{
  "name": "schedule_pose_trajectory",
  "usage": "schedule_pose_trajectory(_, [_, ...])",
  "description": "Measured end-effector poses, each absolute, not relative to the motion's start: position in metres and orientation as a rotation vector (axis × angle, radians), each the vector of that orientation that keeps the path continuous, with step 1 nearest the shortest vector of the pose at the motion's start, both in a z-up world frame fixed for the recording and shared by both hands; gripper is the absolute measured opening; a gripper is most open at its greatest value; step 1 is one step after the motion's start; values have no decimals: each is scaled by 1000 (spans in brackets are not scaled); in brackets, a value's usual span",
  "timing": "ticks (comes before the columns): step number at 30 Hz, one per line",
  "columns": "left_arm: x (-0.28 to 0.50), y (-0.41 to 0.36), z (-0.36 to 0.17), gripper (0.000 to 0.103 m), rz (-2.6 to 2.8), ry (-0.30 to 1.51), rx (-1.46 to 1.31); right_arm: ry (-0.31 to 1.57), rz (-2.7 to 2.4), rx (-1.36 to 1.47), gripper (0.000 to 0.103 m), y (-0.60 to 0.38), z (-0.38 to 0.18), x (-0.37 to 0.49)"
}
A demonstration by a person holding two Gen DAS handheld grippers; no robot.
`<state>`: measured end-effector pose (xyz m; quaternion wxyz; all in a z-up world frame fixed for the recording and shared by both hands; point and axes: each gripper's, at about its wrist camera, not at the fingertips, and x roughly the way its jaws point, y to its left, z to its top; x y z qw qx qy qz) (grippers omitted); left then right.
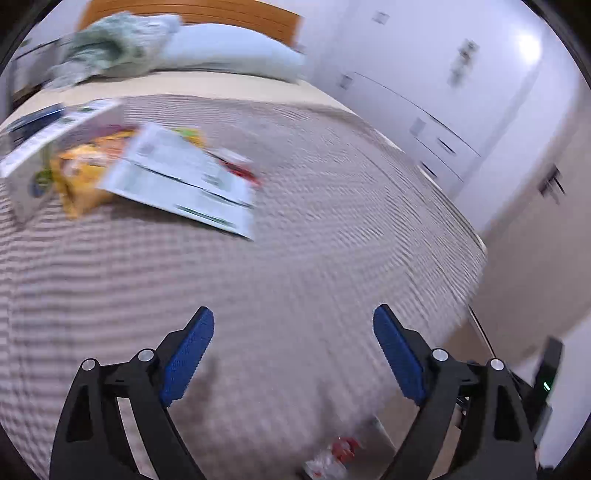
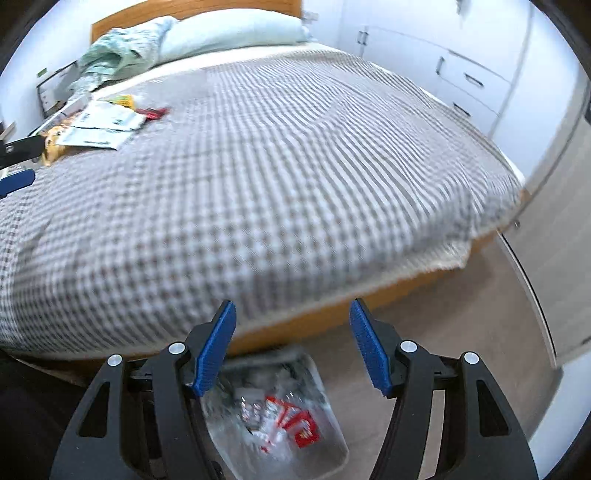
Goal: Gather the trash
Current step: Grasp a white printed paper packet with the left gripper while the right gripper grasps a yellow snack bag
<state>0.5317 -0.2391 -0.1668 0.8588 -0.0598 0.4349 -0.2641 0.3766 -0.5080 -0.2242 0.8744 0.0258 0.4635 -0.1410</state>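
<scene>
On the far left of the bed (image 2: 295,166), near the headboard (image 1: 192,11), a heap of trash lies on the checked cover. In the left wrist view a white carton (image 1: 40,147) stands at the left edge of the heap, with printing along its side too blurred to read. Just right of it sits a yellow snack bag (image 1: 81,173), and a flattened white box (image 1: 184,181) with green marks and small grey text lies partly over the bag; none of that writing is legible either. A red wrapper (image 1: 240,170) pokes out from behind the flat box on its right.

Behind the heap, a crumpled green cloth (image 1: 110,48) rests against a pale blue pillow (image 1: 236,48).

The left gripper (image 1: 293,325) hovers over the cover, well apart from the heap, its 2 blue pads spread wide with nothing between them.

Further right, the right gripper (image 2: 291,317) hangs past the edge of the bed, over the floor, its jaws likewise spread and empty. Below it stands a clear bin (image 2: 280,406) beside the wooden bed frame. Inside lie crumpled clear plastic and a red and white packet (image 2: 295,424); its white lettering is smeared beyond reading.

White cupboards (image 2: 461,66) line the right-hand wall.
</scene>
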Motion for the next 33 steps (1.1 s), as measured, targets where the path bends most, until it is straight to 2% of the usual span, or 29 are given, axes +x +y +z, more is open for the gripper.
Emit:
schedule_pose_trajectory(5, [592,-187,-180,85,-378,907,-247,926,-227,50,62,-485,-209,399])
schedule_pose_trajectory(8, [635,-159,-199,85,-273,986,-385,907,-207,48,62,-473,-205,405])
schedule_pose_trajectory(14, [681,-142,-208,83,-240,985,-577,924,-186,22,62,-456,-206,403])
schedule_pose_trajectory(15, [682,-140,-208,67,-241,974,-628,928,-185,13,62,-454,-207,402])
schedule_pose_trajectory(16, [683,-139,-208,39,-246,974,-656,933,-186,2,62,-452,-209,402])
schedule_pose_trajectory(17, [682,-138,-207,24,-271,980,-690,937,-186,0,62,-451,-209,401])
schedule_pose_trajectory(18, [676,-135,-205,3,-298,969,-713,937,-183,6,62,-450,-209,401])
schedule_pose_trajectory(24, [595,-76,-167,0,-397,846,-849,924,-148,20,62,-437,-203,408])
schedule_pose_trajectory(33, [516,34,-103,0,-199,666,-602,857,106,-64,62,-335,-191,500])
